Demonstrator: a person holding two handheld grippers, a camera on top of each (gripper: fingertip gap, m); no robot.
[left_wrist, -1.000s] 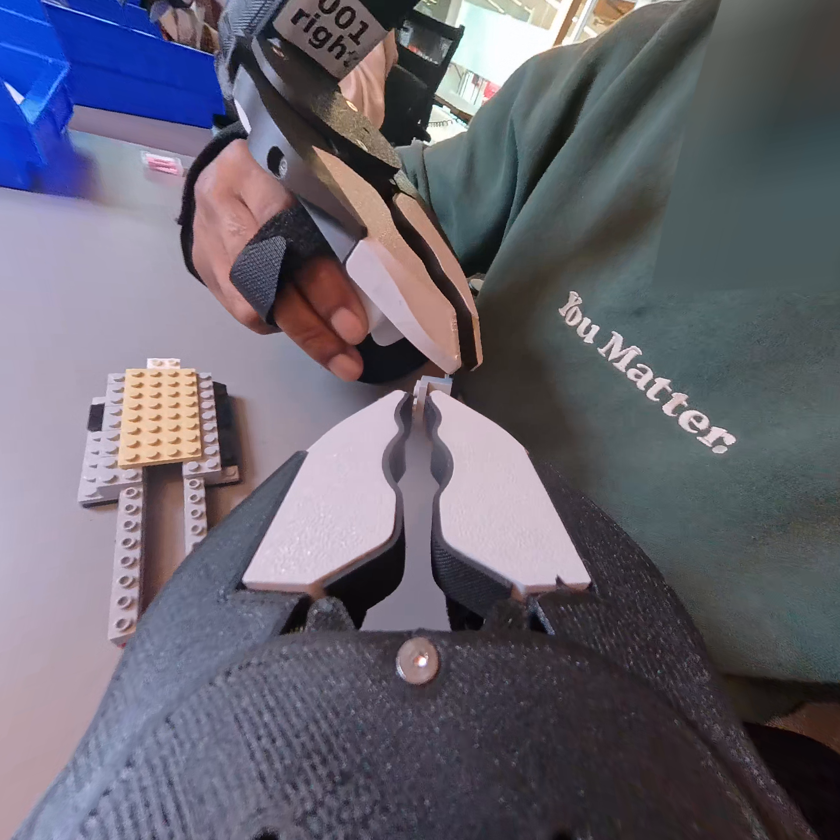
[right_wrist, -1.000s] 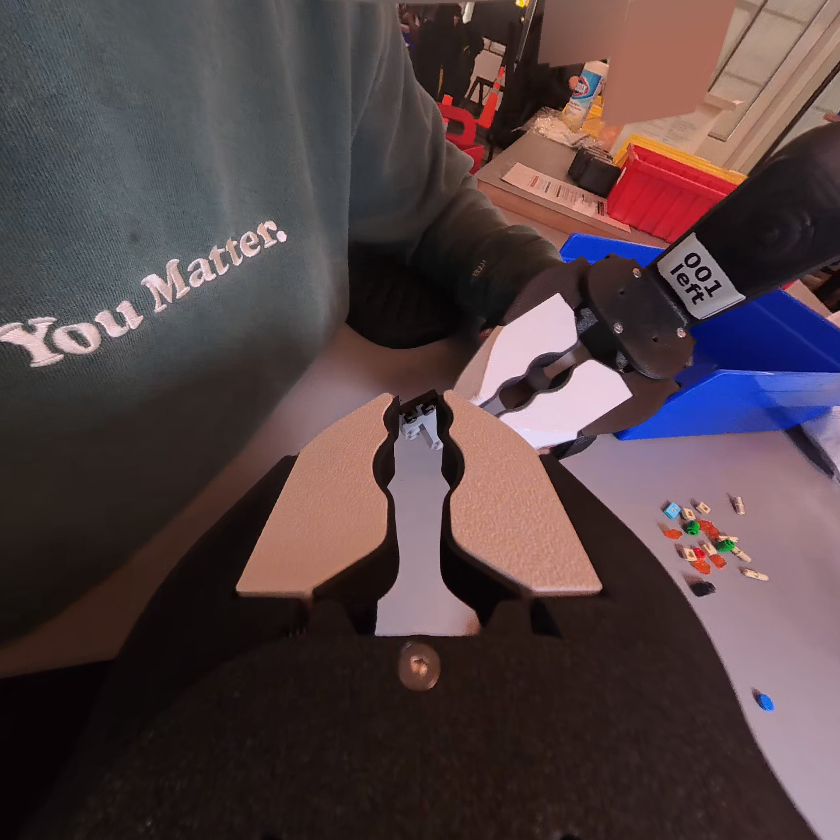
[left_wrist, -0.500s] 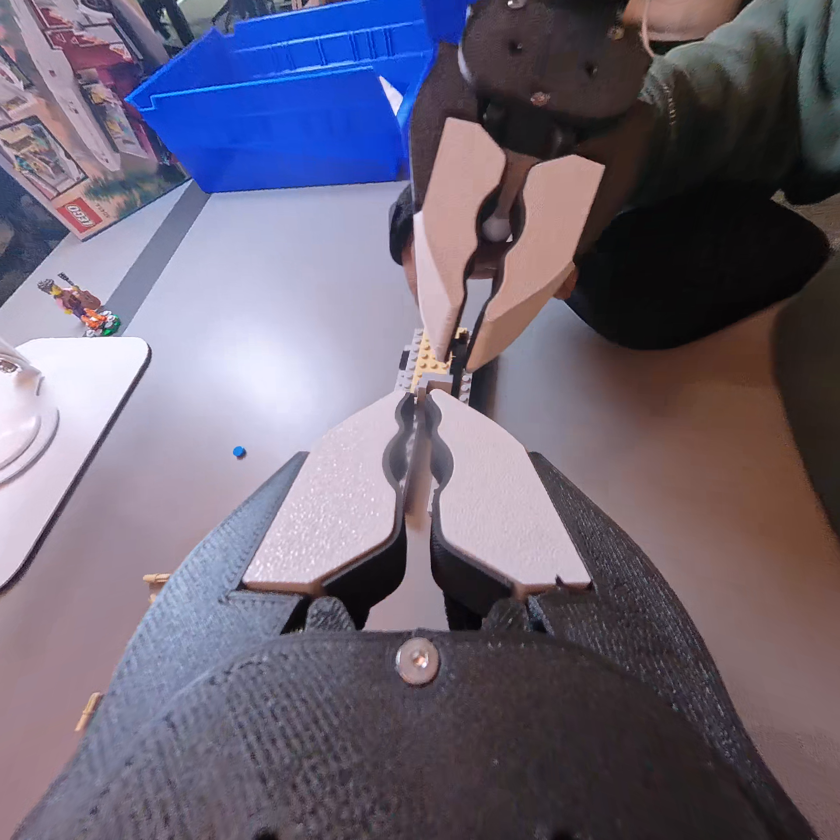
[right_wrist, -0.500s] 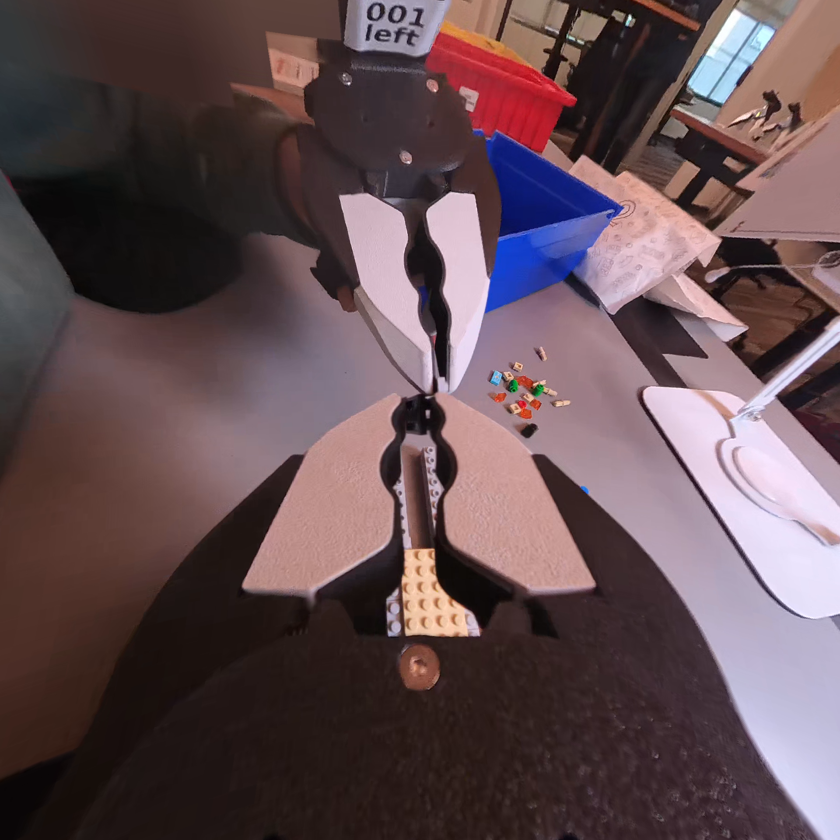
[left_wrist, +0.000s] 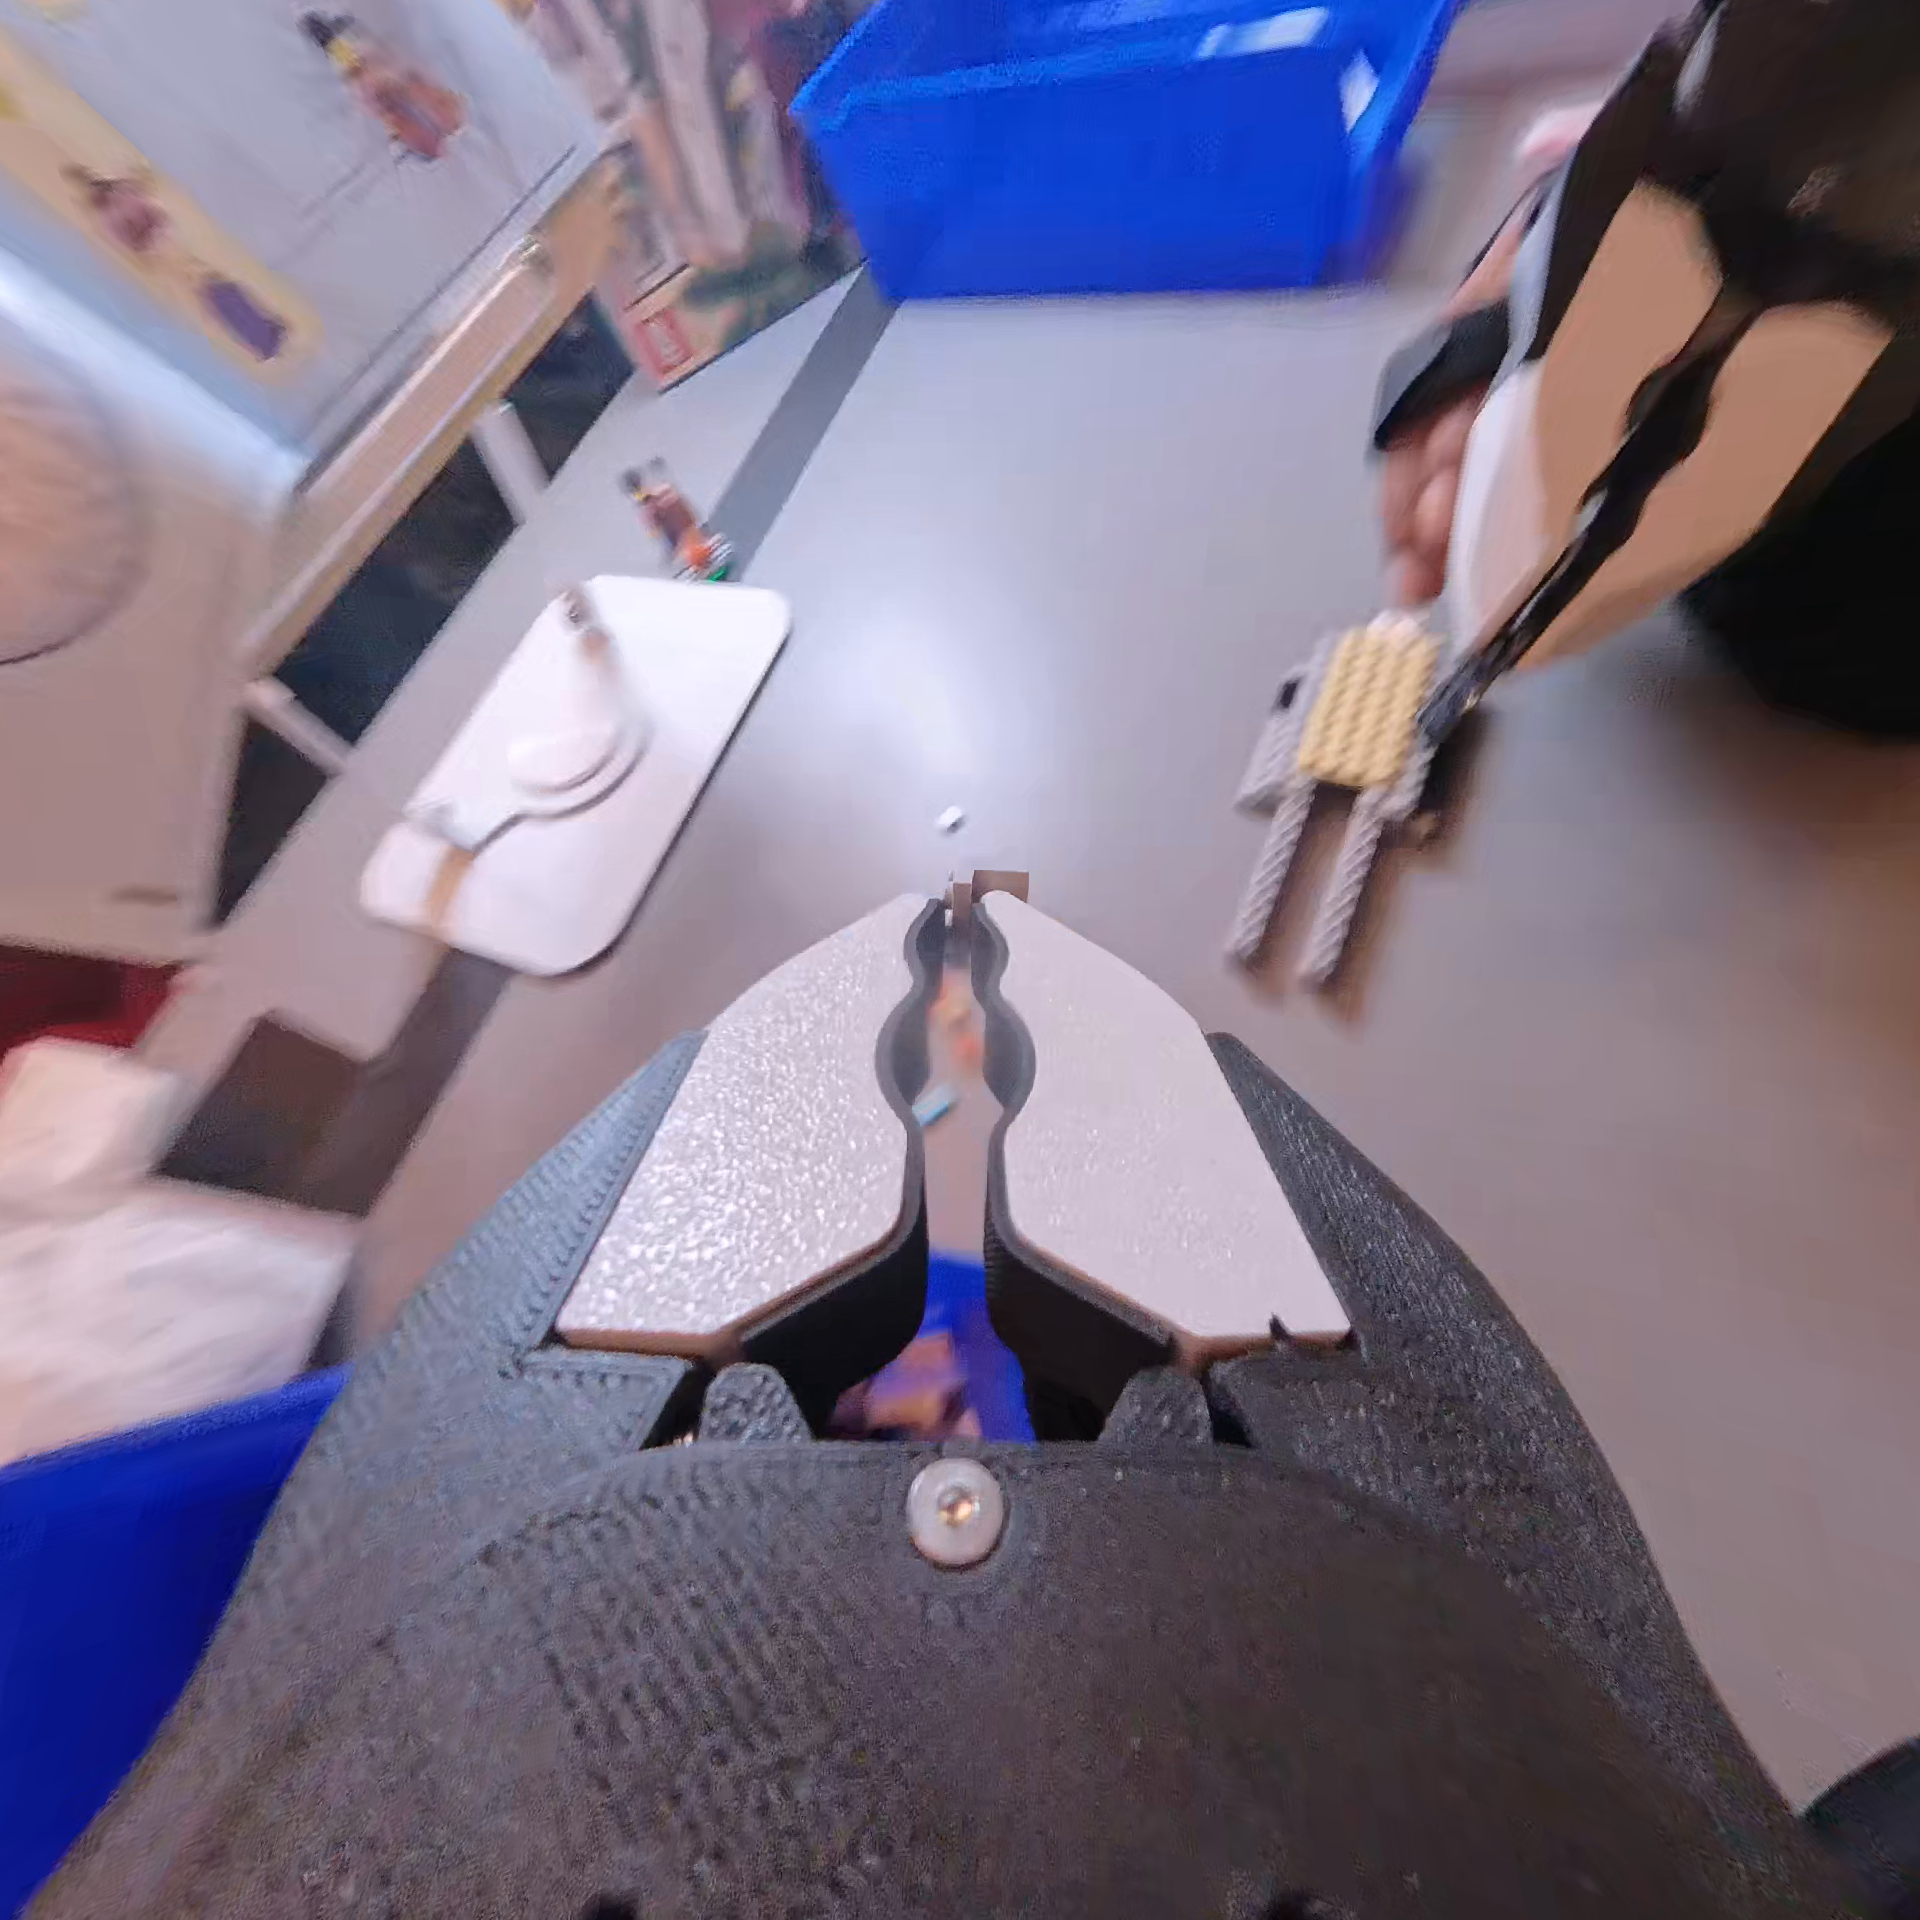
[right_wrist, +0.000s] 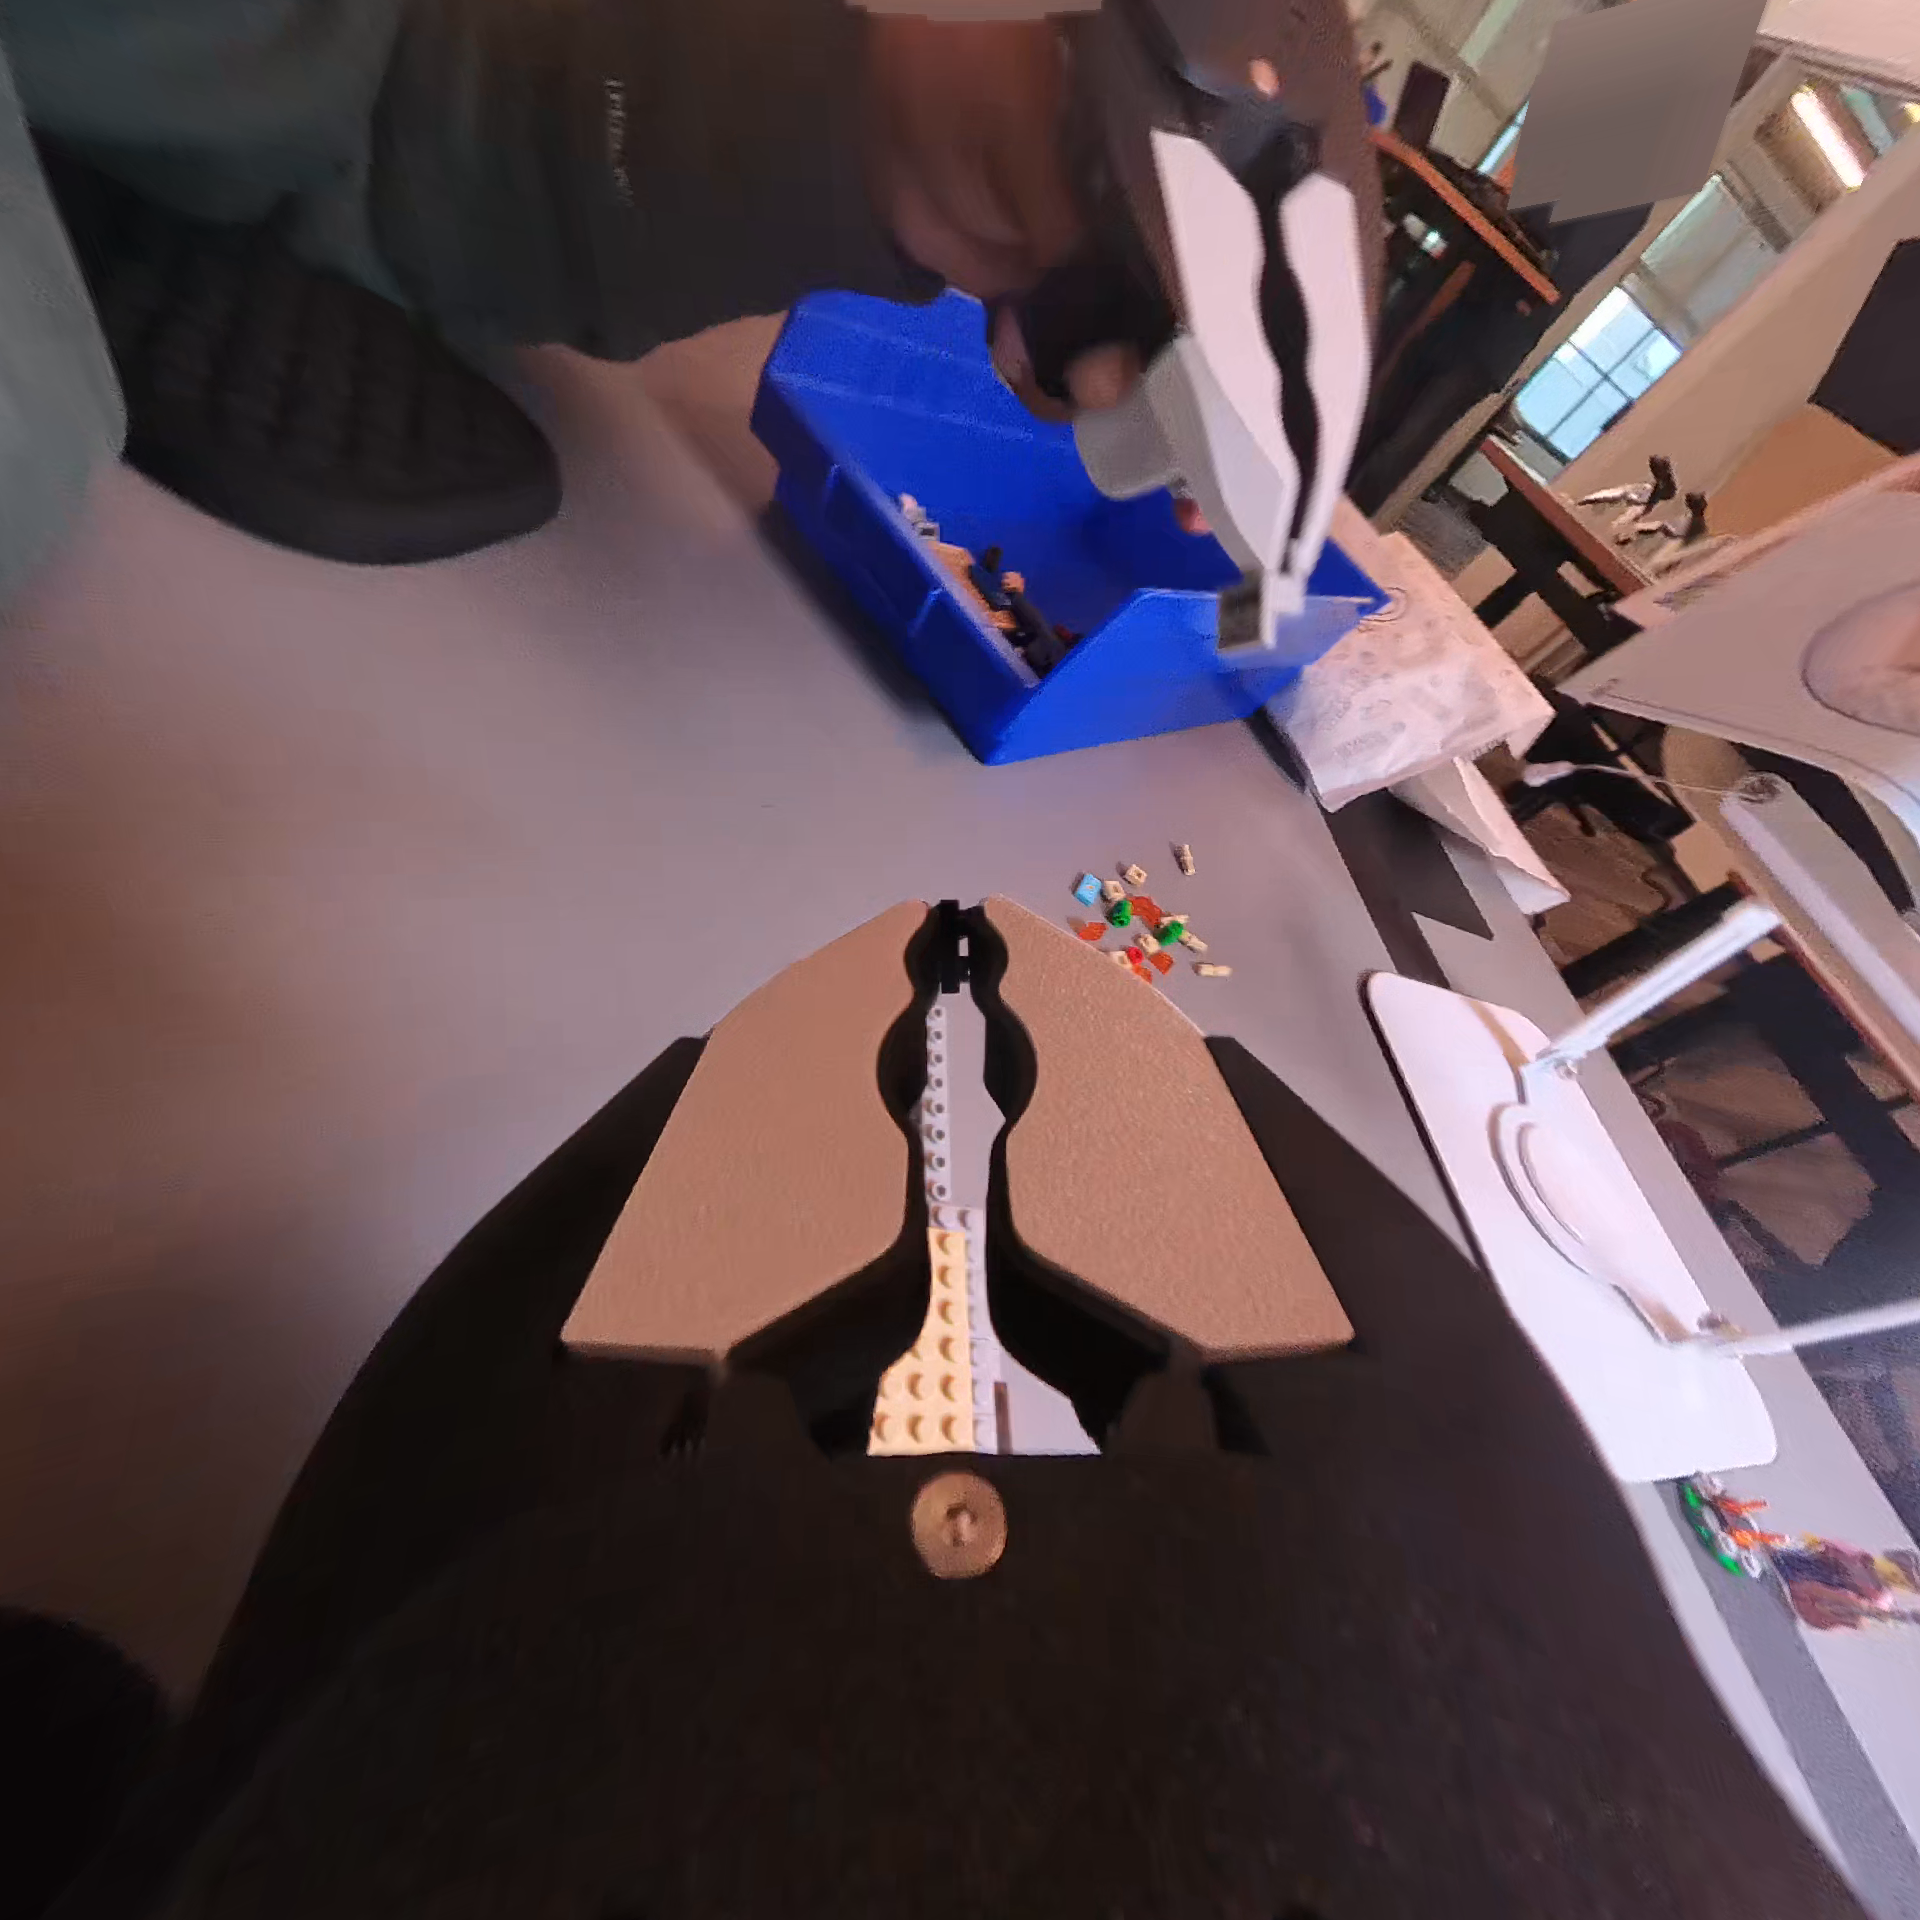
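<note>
Textured black gripper bodies (left_wrist: 977, 1662), pale scalloped fingers (left_wrist: 758, 1132), silver screw (left_wrist: 956, 1509)

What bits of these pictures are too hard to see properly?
- Brick build, right wrist view: mostly hidden under the right gripper.
- Blue bin contents, right wrist view: wall hides most.
- Tiny loose bricks: too small.
- Small figures, left wrist view: blurred.

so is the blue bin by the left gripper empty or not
Not empty: the blue bin holds a few small dark and tan pieces against its inner wall; the left gripper hangs over it.
</note>
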